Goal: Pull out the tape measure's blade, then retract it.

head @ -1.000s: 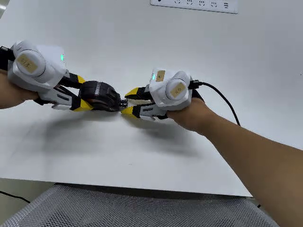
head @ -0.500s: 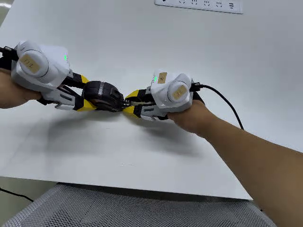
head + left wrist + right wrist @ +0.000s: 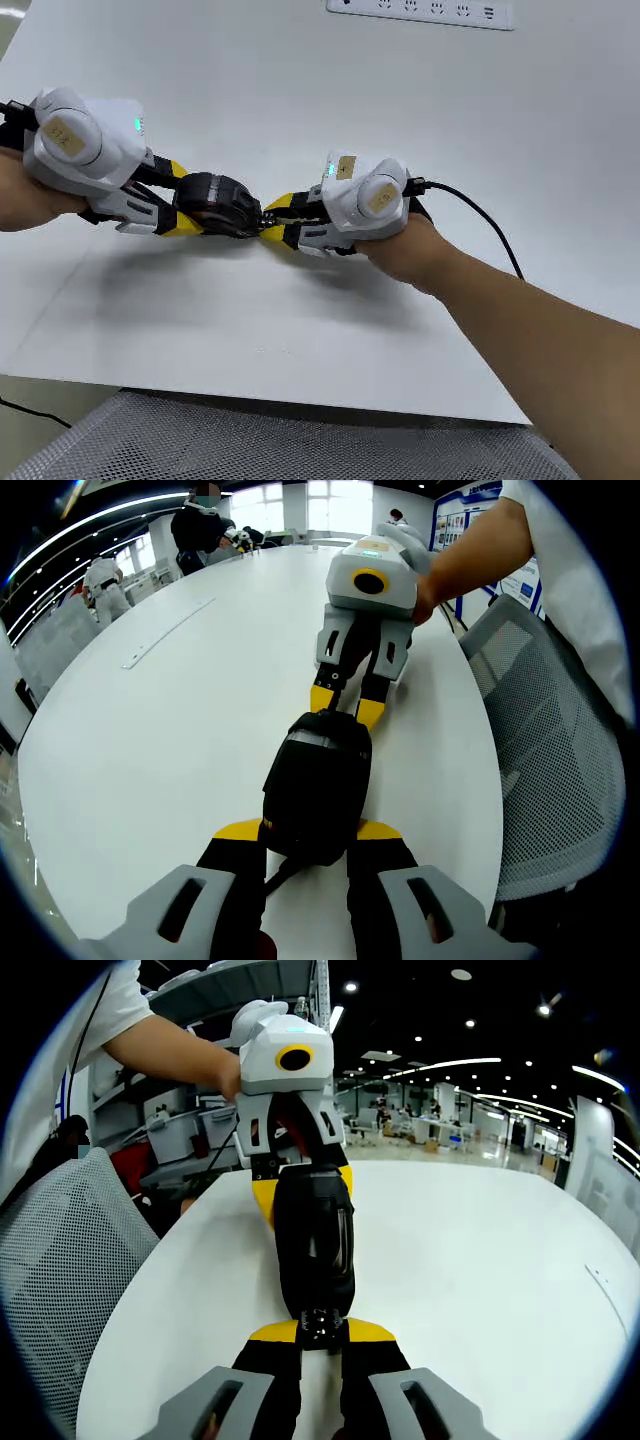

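A black tape measure [image 3: 217,204] hangs just above the white table [image 3: 300,330] between the two grippers. My left gripper [image 3: 172,197] is shut on its case [image 3: 315,785], with yellow fingertips [image 3: 240,831] against both sides. My right gripper [image 3: 271,218] faces it from the other side and is shut on the blade's end hook [image 3: 322,1325] at the mouth of the case [image 3: 313,1245]. The blade is inside the case; no length of it shows between hook and case. In the left gripper view the right gripper [image 3: 346,699] stands just past the case.
A power strip [image 3: 420,10] lies at the table's far edge. A black cable [image 3: 478,212] trails from the right gripper across the table. A grey mesh chair [image 3: 260,440] sits at the near edge. People stand far off past the table [image 3: 205,515].
The two grippers and the tape measure stay almost where they were; the right gripper has closed in slightly on the case. The head camera shifted a little.
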{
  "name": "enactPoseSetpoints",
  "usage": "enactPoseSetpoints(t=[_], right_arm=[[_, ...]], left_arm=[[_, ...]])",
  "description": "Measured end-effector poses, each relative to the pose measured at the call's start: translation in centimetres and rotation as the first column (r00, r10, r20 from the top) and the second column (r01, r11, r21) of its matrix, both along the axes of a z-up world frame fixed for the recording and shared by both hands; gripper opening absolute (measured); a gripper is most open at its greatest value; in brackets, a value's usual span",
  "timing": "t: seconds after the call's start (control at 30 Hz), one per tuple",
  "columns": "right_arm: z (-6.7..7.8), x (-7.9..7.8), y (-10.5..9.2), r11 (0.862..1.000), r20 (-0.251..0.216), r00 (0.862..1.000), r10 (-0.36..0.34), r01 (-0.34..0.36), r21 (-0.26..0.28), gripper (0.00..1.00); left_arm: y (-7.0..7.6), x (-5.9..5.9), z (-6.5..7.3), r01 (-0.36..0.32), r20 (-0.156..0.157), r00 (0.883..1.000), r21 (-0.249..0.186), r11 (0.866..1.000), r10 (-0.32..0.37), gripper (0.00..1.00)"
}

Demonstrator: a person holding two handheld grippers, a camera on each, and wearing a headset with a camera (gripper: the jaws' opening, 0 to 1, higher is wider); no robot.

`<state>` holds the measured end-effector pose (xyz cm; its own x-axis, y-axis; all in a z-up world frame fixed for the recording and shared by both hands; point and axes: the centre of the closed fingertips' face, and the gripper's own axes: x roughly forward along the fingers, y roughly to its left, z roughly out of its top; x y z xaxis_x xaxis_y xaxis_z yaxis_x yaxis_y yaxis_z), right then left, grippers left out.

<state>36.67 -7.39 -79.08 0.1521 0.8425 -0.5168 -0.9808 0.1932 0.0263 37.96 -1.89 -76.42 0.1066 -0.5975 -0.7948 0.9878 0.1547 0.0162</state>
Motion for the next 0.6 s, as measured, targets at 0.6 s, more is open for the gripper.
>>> enactPoseSetpoints(t=[0.6], right_arm=[[0.09,-0.36,-0.22,1.0,-0.017,1.0,0.011,-0.01,0.01,0.09]], left_arm=[[-0.05,-0.15,0.04,0.011,0.007,1.0,-0.01,1.0,-0.011,0.25]])
